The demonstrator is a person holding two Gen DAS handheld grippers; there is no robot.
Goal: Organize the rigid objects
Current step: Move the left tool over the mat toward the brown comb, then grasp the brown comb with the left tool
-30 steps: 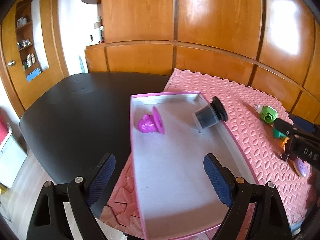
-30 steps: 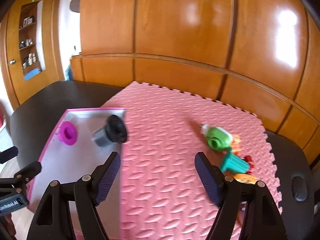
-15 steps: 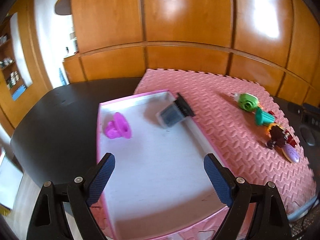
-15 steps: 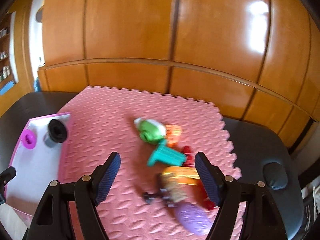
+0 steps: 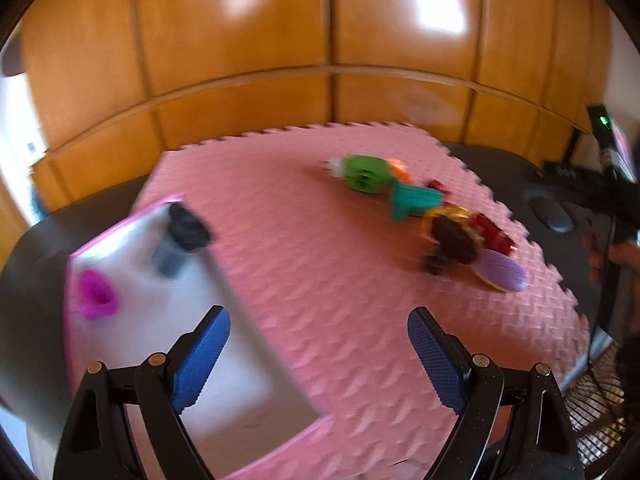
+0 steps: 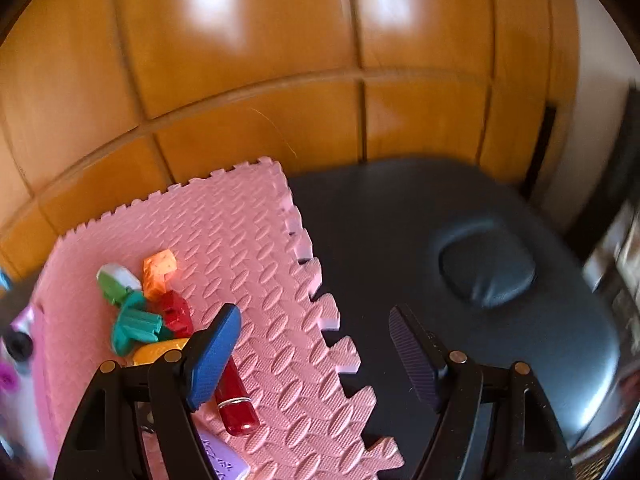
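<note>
Toys (image 5: 432, 220) lie clustered, multicoloured, on pink mat (image 5: 320, 240).

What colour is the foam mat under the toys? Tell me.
Pink, with a raised oval pattern; the foam mat shows sharpest in the right wrist view.

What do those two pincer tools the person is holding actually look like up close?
Each gripper, left and right, is a black plastic frame with two angled arms joined by brass-coloured rivets. Each arm ends in a finger with a ridged blue pad; on the right gripper the far pad looks purplish. No cables show.
</note>
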